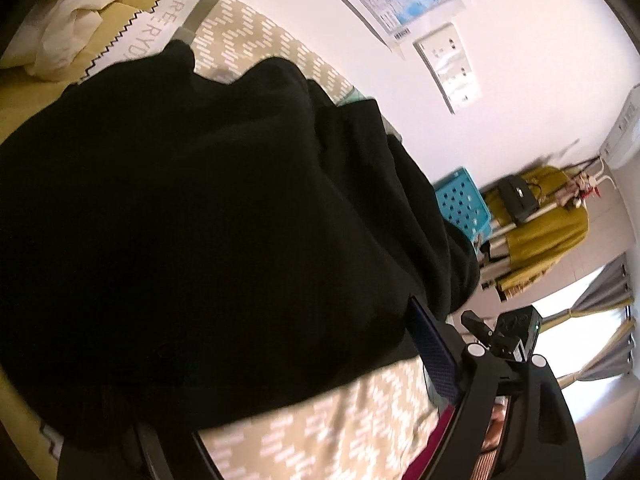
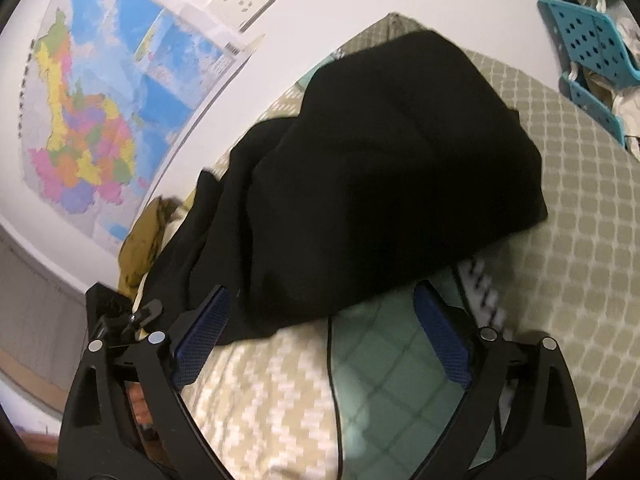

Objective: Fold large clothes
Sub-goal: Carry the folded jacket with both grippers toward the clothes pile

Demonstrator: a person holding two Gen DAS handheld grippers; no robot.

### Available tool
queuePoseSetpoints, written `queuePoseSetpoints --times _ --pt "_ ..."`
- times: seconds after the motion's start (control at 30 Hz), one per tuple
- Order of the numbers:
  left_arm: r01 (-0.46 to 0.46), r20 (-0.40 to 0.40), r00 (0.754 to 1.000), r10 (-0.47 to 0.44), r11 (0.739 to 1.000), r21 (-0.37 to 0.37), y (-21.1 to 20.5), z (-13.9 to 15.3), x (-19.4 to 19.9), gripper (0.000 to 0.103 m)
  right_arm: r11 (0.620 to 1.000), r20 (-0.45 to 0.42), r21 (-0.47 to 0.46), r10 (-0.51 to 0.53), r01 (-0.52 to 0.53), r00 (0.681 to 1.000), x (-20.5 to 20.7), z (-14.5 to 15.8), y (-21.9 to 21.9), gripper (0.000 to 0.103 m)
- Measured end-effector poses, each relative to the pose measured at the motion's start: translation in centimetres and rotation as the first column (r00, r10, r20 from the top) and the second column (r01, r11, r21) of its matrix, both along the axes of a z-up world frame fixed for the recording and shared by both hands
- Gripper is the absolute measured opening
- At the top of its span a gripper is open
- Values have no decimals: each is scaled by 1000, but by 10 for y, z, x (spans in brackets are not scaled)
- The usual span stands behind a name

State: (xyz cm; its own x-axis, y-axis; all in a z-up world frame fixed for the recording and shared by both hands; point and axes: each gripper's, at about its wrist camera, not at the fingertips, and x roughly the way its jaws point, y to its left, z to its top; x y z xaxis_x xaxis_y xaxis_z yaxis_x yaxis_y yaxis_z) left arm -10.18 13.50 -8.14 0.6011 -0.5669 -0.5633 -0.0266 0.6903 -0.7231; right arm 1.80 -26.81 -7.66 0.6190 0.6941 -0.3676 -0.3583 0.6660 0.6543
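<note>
A large black garment point(image 1: 200, 200) lies bunched on the bed and fills most of the left wrist view. My left gripper point(image 1: 276, 368) is low against its near edge. One blue-padded finger point(image 1: 432, 352) shows at the right; the other is hidden under the cloth at lower left, so the jaws stand wide with fabric draped across them. In the right wrist view the same garment point(image 2: 380, 152) lies ahead as a dark heap. My right gripper point(image 2: 322, 292) is open wide, its blue pads point(image 2: 204, 336) on either side of the garment's near hem, neither pressing it.
The bed has a beige patterned cover point(image 2: 580, 220) with a green quilted piece point(image 2: 380, 380) near me. A mustard cloth point(image 2: 140, 248) lies by the wall under a map point(image 2: 100, 120). Teal shelves point(image 2: 592, 40) stand at the right; a pillow point(image 1: 72, 12) lies beyond the garment.
</note>
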Motion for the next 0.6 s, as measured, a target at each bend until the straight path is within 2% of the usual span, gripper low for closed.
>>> queuePoseSetpoints --times 0.07,0.23,0.37,0.5,0.6 --pt "-22 3 1000 22 1000 7 0 2 3 82 1000 4 -3 -5 5 1000 8 3 6 98" --pt "-75 8 997 75 997 -2 -1 4 9 82 999 7 6 -46 46 999 31 9 22 98" --pt "-92 20 996 91 995 37 -7 8 11 83 998 9 66 -22 21 1000 43 13 33 99" --pt "-98 1 995 98 995 20 0 3 18 85 997 4 82 -3 3 1000 52 16 40 99" --pt "-100 -14 995 101 994 35 -1 4 26 85 1000 4 21 0 0 1000 58 16 49 99"
